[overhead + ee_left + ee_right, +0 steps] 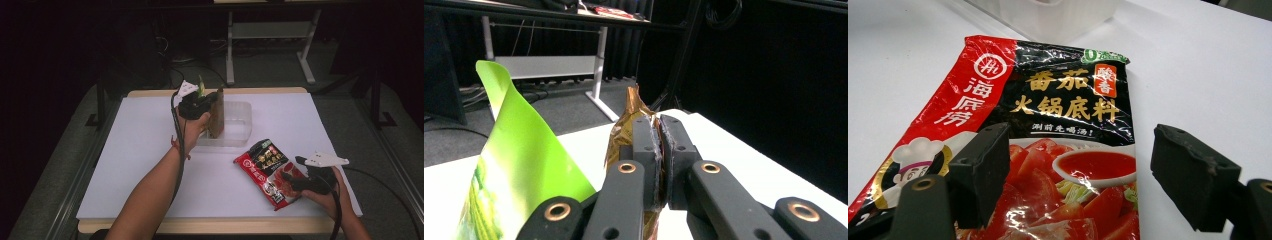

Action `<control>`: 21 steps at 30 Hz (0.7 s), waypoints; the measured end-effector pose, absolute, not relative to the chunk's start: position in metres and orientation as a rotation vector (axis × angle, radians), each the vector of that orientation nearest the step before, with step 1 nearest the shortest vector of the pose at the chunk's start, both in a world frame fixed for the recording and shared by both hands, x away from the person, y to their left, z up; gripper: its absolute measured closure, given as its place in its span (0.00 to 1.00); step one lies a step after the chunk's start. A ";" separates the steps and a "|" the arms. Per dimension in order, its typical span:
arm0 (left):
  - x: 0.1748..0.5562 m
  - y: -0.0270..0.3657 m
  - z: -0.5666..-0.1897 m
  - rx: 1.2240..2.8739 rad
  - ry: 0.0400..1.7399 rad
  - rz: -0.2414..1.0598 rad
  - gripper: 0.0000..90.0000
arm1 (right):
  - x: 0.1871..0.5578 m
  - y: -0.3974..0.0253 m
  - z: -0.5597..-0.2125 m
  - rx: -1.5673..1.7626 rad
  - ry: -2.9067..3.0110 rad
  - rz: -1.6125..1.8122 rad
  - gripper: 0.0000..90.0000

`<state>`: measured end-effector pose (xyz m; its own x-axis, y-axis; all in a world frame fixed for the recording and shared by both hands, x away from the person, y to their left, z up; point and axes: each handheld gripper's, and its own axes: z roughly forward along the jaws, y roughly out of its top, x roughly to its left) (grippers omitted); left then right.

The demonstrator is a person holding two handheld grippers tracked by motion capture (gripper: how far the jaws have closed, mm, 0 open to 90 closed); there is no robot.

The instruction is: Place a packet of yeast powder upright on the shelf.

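A: Holding the brown packet [217, 114] upright over the clear plastic tub [241, 122], the left gripper [206, 103] has its jaws pressed tight together on the packet's top edge. You can see it in the left gripper view, foil pinched right between the black pads [647, 150].

B: And a green packet [519, 165] just beside it, curling up at the left of that same view. Is that one in the tub?

A: Looks like it stands at the tub's left end, next to the brown one, but I can't tell whether it sits inside or leans on the wall.

B: Over on the right?

A: The right gripper [295, 176] sits low on the counter [150, 150], jaws spread wide apart, straddling the near end of the red and black soup-base packet [268, 172]. In the right gripper view the pads [985, 165] stand either side of the tomato picture, gripping nothing.

B: So the score?

A: My read: they're loading packets into the tub. The brown one is mid-delivery, hanging at the tub's left end, not released. The red packet lies flat on the counter, well short of the tub, not yet gripped.

B: Roughly halfway, then.

A: I'd say so: one release and one full pick-and-place left.
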<state>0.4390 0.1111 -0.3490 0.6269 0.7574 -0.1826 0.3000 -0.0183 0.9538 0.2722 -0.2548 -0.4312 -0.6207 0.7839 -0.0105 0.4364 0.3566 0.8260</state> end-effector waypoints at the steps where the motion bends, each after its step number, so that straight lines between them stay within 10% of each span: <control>1: 0.438 0.111 -0.349 1.603 0.897 0.459 0.97 | 0.272 -0.255 -0.431 1.066 2.219 1.164 0.26; 21: 0.417 0.122 -0.352 1.689 0.803 0.513 0.96 | 0.272 -0.253 -0.432 1.062 2.230 1.156 0.26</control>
<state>0.4175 0.1216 -0.3522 0.6716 0.7373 -0.0730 0.2442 -0.1272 0.9614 0.2720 -0.2531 -0.4320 -0.6250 0.7805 -0.0133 0.4389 0.3655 0.8208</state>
